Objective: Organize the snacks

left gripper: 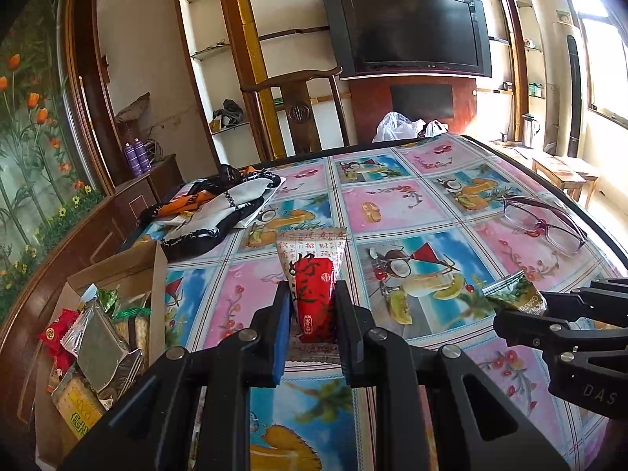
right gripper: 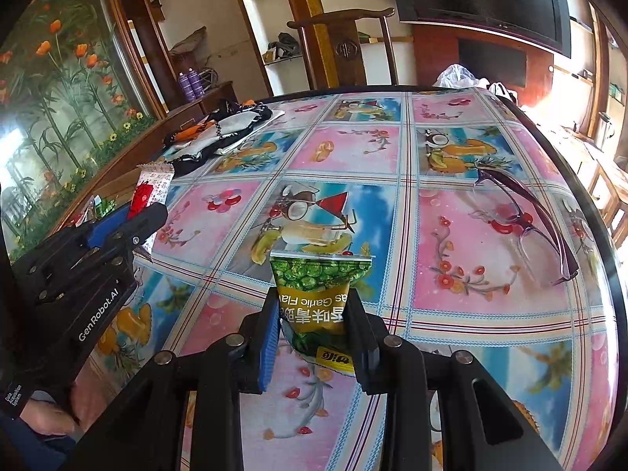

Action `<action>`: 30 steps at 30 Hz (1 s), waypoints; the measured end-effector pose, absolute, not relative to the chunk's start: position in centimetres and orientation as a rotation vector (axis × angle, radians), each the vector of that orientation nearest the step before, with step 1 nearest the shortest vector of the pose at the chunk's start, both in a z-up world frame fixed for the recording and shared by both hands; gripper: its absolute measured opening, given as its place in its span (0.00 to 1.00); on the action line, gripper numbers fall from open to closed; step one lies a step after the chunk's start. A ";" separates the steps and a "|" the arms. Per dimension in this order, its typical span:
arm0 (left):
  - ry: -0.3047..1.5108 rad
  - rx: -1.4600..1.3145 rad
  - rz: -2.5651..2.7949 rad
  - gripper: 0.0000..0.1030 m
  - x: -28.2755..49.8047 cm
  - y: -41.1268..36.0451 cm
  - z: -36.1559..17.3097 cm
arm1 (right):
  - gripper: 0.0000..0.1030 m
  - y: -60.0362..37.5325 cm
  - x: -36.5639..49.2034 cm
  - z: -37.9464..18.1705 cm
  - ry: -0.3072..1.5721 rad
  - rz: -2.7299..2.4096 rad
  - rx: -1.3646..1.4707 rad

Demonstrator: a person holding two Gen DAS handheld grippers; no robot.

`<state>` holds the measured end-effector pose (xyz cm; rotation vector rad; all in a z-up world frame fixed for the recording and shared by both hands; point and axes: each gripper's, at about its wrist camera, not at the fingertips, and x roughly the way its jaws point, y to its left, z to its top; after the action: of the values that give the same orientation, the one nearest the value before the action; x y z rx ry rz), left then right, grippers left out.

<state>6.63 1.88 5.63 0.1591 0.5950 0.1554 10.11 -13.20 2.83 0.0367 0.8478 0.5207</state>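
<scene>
My left gripper [left gripper: 312, 294] is shut on a red and white snack packet [left gripper: 314, 274] and holds it above the table. My right gripper [right gripper: 314, 306] is shut on a green pea snack packet [right gripper: 320, 294], also held above the table. A cardboard box [left gripper: 129, 271] with several snack packets stands at the table's left edge, left of my left gripper. In the left wrist view the right gripper [left gripper: 522, 302] shows at the right with the green packet [left gripper: 514, 294]. In the right wrist view the left gripper [right gripper: 151, 204] shows at the left with the red packet [right gripper: 151, 190].
The table [left gripper: 392, 204] has a patterned fruit and flower cloth. Purple glasses [left gripper: 545, 219] lie at the right near the table's edge. A black, white and orange scarf [left gripper: 219, 204] lies at the back left. A wooden chair [left gripper: 302, 106] and plastic bags [left gripper: 396, 125] stand behind the table.
</scene>
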 end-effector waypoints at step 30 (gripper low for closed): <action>0.575 0.140 0.175 0.20 6.5 2.5 6.8 | 0.32 -12.4 9.4 3.1 0.820 0.552 0.004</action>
<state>6.48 2.47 6.79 0.1398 0.5745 0.1745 9.38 -12.38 3.08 0.0044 0.8201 0.5518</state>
